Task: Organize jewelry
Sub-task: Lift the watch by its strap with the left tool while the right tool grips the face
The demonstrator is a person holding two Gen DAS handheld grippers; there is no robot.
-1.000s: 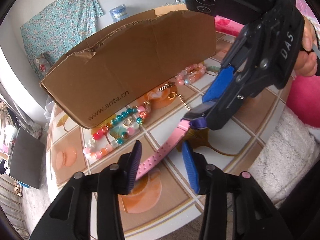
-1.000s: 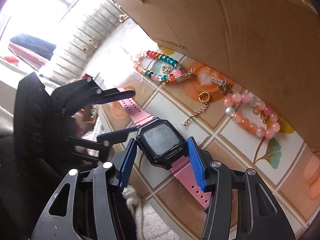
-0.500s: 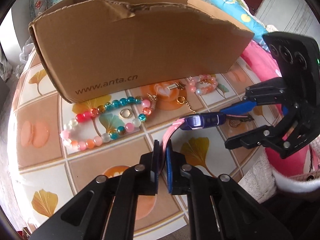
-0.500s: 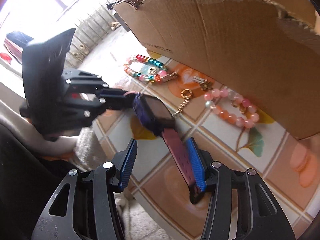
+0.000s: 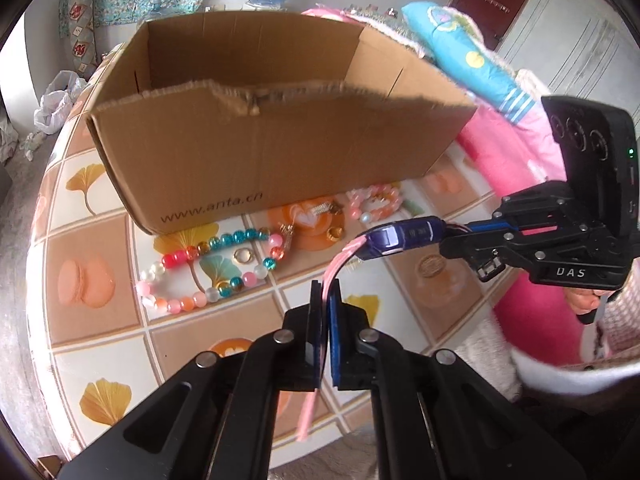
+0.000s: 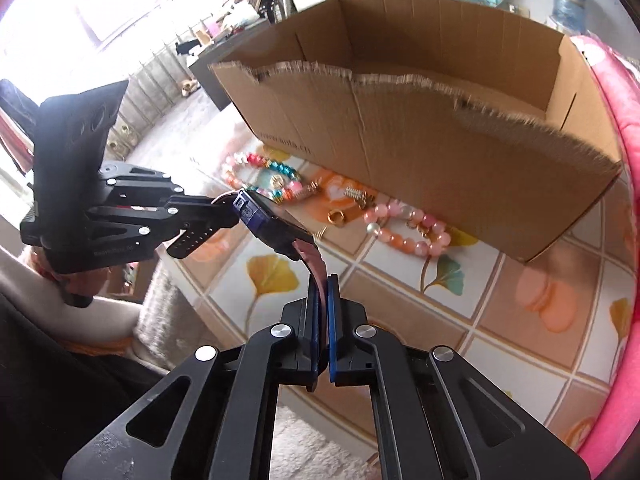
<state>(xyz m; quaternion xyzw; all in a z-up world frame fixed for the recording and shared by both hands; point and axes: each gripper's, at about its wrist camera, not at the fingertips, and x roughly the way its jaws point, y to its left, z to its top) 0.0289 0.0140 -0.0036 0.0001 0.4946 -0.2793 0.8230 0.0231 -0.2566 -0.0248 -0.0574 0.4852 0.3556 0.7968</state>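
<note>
A watch with a dark blue body (image 5: 404,236) and pink straps hangs in the air above the tiled table (image 5: 100,320). My left gripper (image 5: 325,292) is shut on one pink strap, whose loose end hangs below the fingers. My right gripper (image 6: 323,292) is shut on the other strap, and the watch body (image 6: 276,220) tilts up to its left. Each gripper shows in the other's view: the right gripper (image 5: 452,236) reaches in from the right, the left gripper (image 6: 224,210) from the left. An open cardboard box (image 5: 280,152) stands just behind.
On the table in front of the box (image 6: 440,152) lie a multicoloured bead bracelet (image 5: 208,268), a pink and orange bead bracelet (image 5: 374,204), a gold ring (image 5: 334,234) and small clips. Pink bedding and a blue pillow (image 5: 468,56) lie to the right.
The watch lay flat on the table; both grippers have shut on its straps and lifted it. Both views have risen, so the box's inside now shows.
</note>
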